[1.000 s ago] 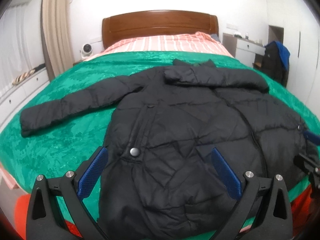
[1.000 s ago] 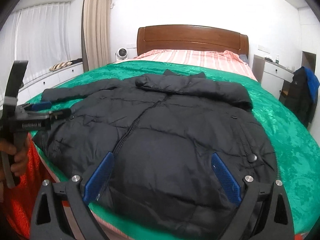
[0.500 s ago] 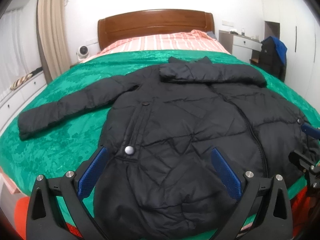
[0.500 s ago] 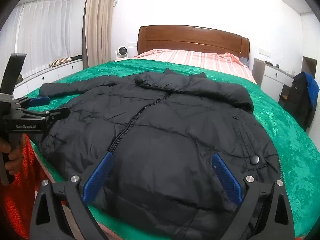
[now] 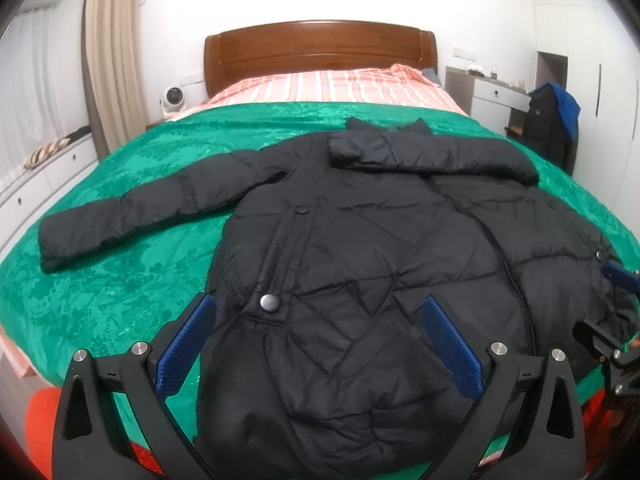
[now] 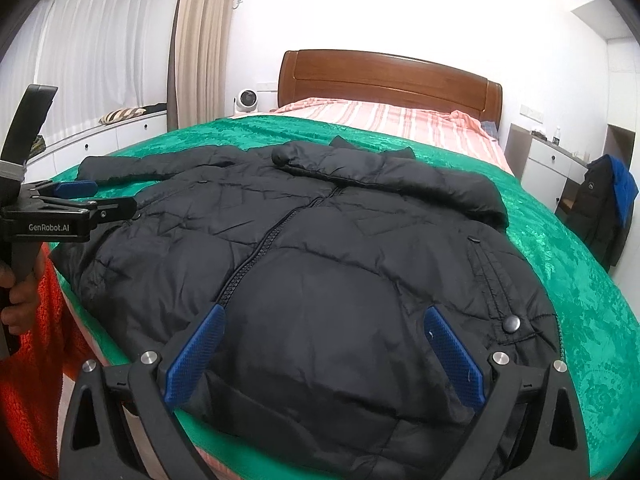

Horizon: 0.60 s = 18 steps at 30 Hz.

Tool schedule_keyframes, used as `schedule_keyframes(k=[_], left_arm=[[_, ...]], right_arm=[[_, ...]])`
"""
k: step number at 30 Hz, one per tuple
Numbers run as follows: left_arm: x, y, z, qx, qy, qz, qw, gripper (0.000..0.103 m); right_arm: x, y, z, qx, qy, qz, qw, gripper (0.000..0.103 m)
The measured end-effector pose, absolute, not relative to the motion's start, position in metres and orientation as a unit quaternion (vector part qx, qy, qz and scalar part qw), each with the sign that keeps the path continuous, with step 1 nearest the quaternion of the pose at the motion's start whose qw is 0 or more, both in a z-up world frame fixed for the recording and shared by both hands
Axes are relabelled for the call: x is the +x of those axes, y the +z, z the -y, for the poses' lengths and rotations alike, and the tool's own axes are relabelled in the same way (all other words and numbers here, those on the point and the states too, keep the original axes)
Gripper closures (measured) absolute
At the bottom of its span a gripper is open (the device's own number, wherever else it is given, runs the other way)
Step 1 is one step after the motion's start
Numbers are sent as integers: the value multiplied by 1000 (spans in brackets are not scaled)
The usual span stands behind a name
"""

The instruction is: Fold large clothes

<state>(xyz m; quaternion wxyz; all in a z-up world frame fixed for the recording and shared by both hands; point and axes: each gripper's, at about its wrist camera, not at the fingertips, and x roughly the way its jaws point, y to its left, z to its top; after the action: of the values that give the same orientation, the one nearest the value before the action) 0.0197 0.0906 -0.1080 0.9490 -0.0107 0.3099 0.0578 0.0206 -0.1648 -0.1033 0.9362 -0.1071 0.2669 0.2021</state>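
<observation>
A wide bed (image 5: 132, 280) under a green velvet blanket filled the room, and on it a black puffer coat (image 5: 360, 264) lay face up, zipped, hem hanging slightly past the near edge. One sleeve (image 5: 132, 216) stretched out flat over the blanket; the other (image 6: 400, 176) was already folded across the chest below the collar.

The left gripper (image 5: 316, 344) hovered above the hem with its blue fingers (image 5: 186, 344) spread wide, grasping nothing. The right gripper (image 6: 320, 356) did likewise over the other half of the hem, released and empty.

The coat looked thick and slippery, so a shallow pinch might catch only the top layer, letting the padding slide out and the fold spring open.

The right wrist view alone showed a hand (image 6: 18, 300) holding the left tool from the side, and the full zipper (image 6: 260, 252). The left wrist view alone showed the whole outstretched sleeve; the right tool there appeared only as a sliver, probably its fingertip
</observation>
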Motion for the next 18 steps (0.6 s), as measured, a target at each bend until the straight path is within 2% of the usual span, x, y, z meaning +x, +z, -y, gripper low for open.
schedule_keyframes(k=[18], left_arm=[[20,-109,-91,-8,62,-310,949,0]], right_arm=[[20,-107,161,-115,206,-267,934,4]])
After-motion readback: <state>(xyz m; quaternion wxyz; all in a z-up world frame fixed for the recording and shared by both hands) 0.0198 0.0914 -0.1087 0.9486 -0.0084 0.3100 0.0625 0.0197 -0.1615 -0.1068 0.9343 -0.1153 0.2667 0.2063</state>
